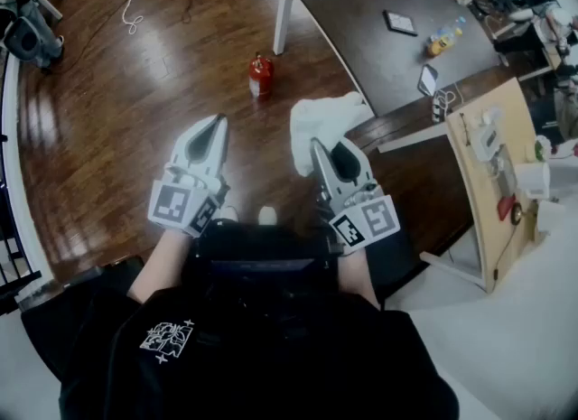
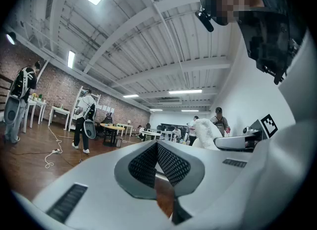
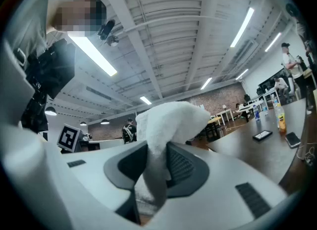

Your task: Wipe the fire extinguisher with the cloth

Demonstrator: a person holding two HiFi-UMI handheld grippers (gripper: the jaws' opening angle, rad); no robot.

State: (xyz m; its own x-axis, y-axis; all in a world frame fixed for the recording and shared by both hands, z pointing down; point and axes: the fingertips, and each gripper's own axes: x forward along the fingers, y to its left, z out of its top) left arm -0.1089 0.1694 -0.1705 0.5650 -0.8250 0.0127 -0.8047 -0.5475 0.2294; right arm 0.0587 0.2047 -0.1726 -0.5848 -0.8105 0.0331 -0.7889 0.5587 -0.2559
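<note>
Fire extinguisher [image 1: 261,75], red, stands upright on the wooden floor [image 1: 135,111] with its long axis vertical and its valve end up, just beside the white leg at the near corner of a dark surface [image 1: 361,12]. It is well apart from both tools. A person in a dark top holds two grippers out in front of the body, side by side, forearms bare and both tools aimed forward toward the extinguisher. The left gripper [image 1: 219,122] [image 2: 157,147] has its jaws pressed together on nothing, ribbed pads meeting at the tips. The right gripper [image 1: 315,144] [image 3: 153,151] pinches a white cloth [image 1: 325,118] [image 3: 168,120] between its jaws, the loose bulk bunched above and ahead of the tips. A phone [image 1: 400,22] and bottles [image 1: 441,41] lie on the dark surface beyond.
</note>
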